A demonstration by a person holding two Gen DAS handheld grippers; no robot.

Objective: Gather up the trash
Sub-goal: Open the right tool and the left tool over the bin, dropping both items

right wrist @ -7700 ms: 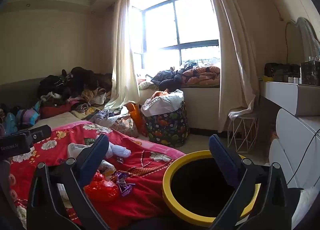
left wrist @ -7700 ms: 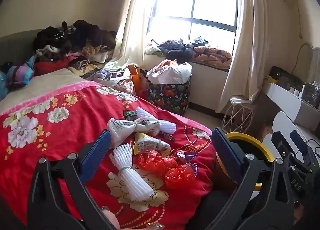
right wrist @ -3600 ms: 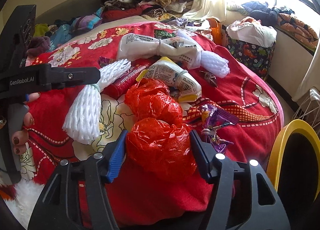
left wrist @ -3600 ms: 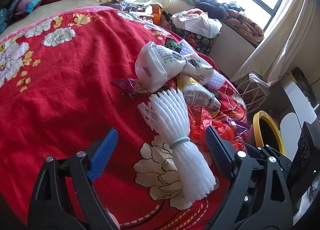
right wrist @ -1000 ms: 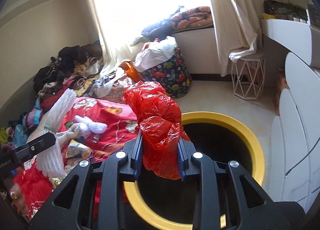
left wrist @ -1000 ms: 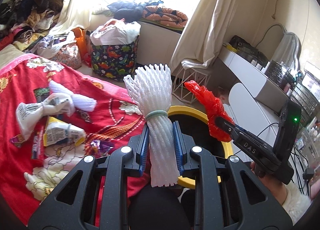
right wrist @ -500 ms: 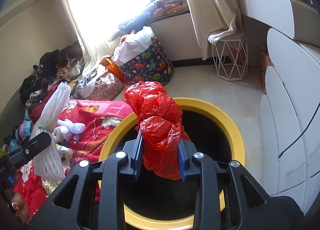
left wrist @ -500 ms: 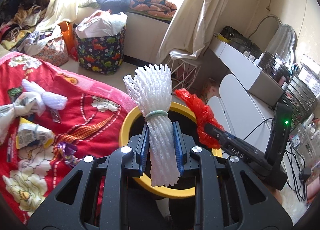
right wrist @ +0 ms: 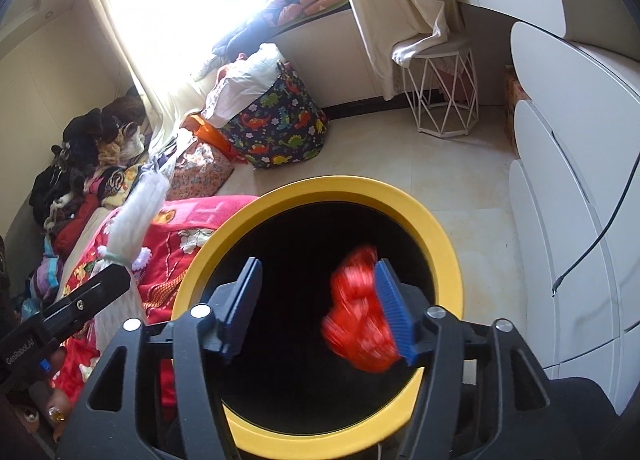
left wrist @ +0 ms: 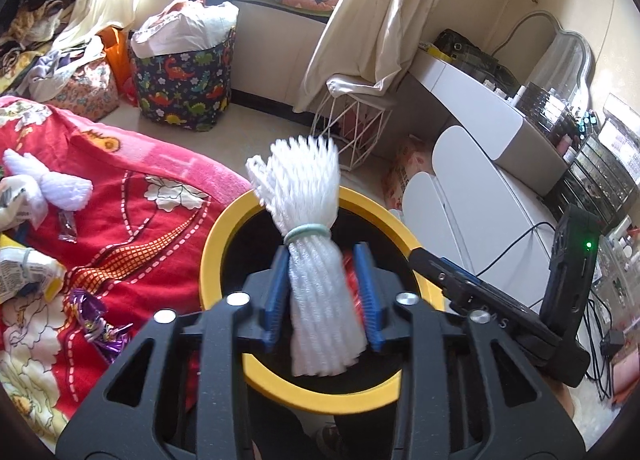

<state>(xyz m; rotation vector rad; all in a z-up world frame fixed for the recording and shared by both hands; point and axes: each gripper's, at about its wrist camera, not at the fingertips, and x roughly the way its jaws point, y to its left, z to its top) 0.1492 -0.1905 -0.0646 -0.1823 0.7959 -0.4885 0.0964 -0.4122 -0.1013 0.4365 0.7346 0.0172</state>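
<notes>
A black trash bin with a yellow rim stands on the floor beside the bed. My left gripper hangs over the bin mouth; its jaws have parted a little and the white foam net bundle with a green band stands loosely between them. My right gripper is open over the bin, and the red plastic bag is blurred, falling beside its right finger. The foam bundle also shows in the right wrist view. More trash lies on the red bedspread: white packets, a purple wrapper.
A dinosaur-print laundry basket and a white wire stool stand on the floor by the window. A white dresser with a cable is right of the bin. Clothes are piled at the bed's far end.
Both grippers moved further over the bin. My right gripper opened and let go of the red bag, which is dropping. My left jaws have begun parting around the foam bundle.
</notes>
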